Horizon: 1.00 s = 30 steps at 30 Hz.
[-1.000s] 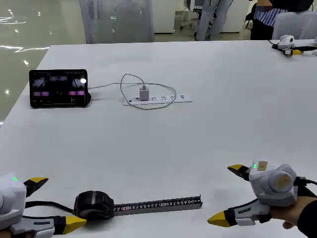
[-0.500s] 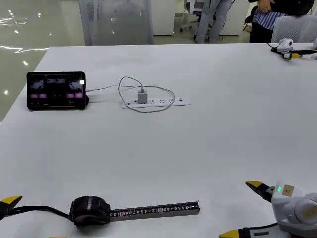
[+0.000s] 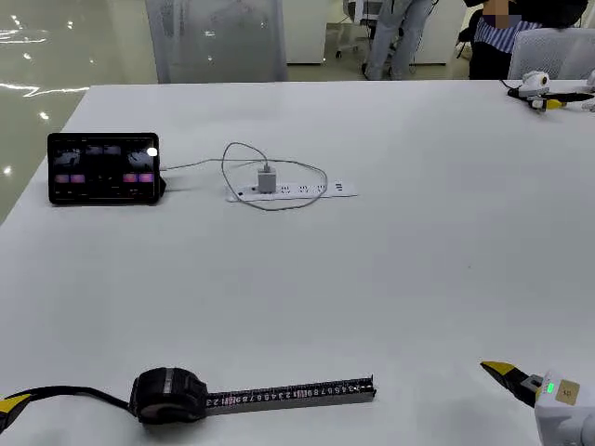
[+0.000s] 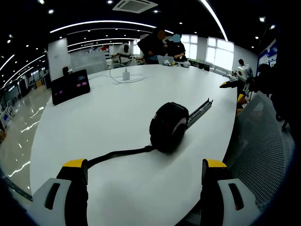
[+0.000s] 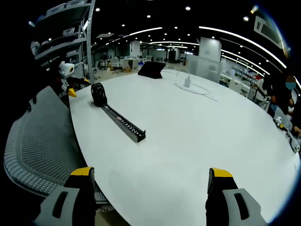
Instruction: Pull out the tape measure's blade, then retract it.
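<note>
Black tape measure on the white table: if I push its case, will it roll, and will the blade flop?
The rounded black case likely slides rather than rolls: its extended blade lies along the white table, bracing it. The blade's trough-shaped section suggests it should be fairly stiff.

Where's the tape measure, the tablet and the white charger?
tape measure (image 3: 167,395), head view, on its black case.
tablet (image 3: 104,168), head view, middle of its screen.
charger (image 3: 267,180), head view, on its white body.
</note>
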Available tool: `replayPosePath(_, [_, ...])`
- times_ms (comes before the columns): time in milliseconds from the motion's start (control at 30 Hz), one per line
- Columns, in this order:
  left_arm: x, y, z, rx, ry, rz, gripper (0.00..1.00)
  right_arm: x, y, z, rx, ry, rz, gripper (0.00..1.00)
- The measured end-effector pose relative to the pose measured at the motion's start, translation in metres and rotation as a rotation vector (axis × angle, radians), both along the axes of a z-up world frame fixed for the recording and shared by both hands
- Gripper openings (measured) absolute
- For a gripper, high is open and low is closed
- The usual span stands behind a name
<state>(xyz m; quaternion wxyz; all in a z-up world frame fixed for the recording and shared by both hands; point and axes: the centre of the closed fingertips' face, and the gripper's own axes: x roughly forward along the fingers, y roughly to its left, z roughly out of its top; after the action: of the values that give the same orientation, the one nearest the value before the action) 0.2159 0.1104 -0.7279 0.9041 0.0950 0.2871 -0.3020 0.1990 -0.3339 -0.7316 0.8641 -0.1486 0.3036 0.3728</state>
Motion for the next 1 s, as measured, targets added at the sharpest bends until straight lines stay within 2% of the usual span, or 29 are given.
replayPosePath(233, [0.000, -0.002, 0.006, -0.009, -0.008, 0.002, 0.99, -0.002, -0.005, -0.002, -0.003, 0.010, -0.010, 0.99])
replayPosePath(533, [0.000, -0.004, 0.005, -0.004, 0.003, -0.010, 0.99, -0.007, -0.010, -0.006, -0.017, 0.016, -0.014, 0.99])
replayPosePath(633, [0.000, -0.005, 0.000, 0.025, 0.005, -0.026, 0.99, -0.008, -0.010, -0.004, -0.009, 0.012, -0.015, 0.99])
replayPosePath(733, [-0.001, -0.010, 0.002, 0.007, 0.016, -0.023, 0.99, -0.008, -0.010, -0.004, -0.012, 0.017, -0.014, 0.99])
replayPosePath(933, [0.001, -0.014, 0.003, 0.004, 0.016, -0.027, 0.99, -0.011, -0.008, -0.004, -0.015, 0.026, 0.010, 0.99])
replayPosePath(1000, [0.002, -0.016, 0.005, -0.011, 0.018, -0.023, 0.99, -0.011, -0.006, -0.004, -0.020, 0.031, 0.018, 0.99])
